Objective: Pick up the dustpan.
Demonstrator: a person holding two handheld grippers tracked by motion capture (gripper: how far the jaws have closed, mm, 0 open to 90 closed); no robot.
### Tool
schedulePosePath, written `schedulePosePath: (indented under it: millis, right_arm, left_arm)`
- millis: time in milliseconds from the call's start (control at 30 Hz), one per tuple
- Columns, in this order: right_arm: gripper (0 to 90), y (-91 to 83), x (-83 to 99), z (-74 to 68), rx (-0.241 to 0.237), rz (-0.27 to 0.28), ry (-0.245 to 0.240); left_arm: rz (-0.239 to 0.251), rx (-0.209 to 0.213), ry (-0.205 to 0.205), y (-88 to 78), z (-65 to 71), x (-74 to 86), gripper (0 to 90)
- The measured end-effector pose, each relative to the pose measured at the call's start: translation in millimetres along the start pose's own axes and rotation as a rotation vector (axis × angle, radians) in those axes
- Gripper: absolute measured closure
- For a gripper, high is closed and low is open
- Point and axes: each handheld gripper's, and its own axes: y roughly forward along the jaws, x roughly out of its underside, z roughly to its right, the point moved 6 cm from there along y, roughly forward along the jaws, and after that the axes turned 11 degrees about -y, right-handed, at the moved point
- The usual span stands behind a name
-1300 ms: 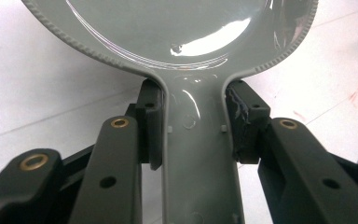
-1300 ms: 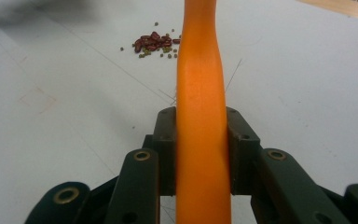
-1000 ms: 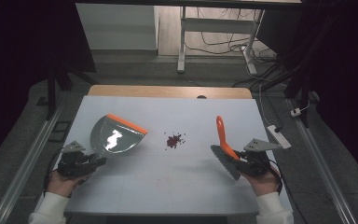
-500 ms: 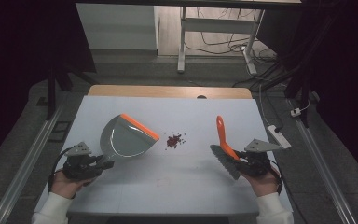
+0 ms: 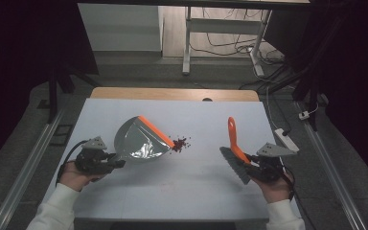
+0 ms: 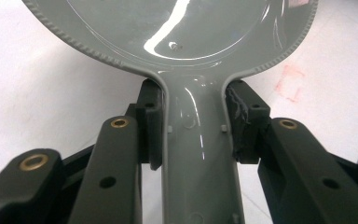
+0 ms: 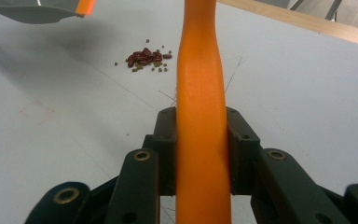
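Note:
A grey dustpan [image 5: 136,141] with an orange front lip hangs tilted over the white table [image 5: 196,191]. My left gripper [image 5: 117,164] is shut on its handle. In the left gripper view the pads [image 6: 151,126] clamp both sides of the handle below the pan [image 6: 177,28]. The orange lip almost touches a small pile of red and green beans [image 5: 180,143]. At the right, my right gripper [image 5: 248,161] is shut on the orange handle of a brush [image 5: 233,136], whose grey bristles point towards the person. The right gripper view shows the handle [image 7: 198,70] clamped, with the beans [image 7: 144,57] beyond.
A wooden strip [image 5: 172,93] runs along the table's far edge. A power strip [image 5: 287,139] and cables lie on the floor at the right, and a metal rail [image 5: 24,172] runs along the left. Bare table lies between the two hands.
The left gripper has carried the dustpan to the right and a little up, so its orange lip now sits by the beans. The right gripper and brush have stayed still.

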Motion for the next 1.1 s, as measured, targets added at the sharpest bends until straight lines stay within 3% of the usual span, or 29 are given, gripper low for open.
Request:
schedulePosePath:
  millis: [200,700,1100]
  right_arm:
    - [70.3,2.4,2.3,-0.1,-0.003,-0.006,0.004]
    - [70.3,6.5,1.1,-5.1,-0.009,-0.018,-0.011]
    - [70.3,7.6,1.9,-4.8,-0.009,-0.022,-0.013]
  left_arm:
    - [0.003,0.011,0.021,-1.4,5.3,-8.9,62.4]
    - [-0.065,0.029,0.061,1.5,11.3,14.5,62.4]
    - [-0.150,0.030,0.053,8.3,10.4,30.5,62.4]
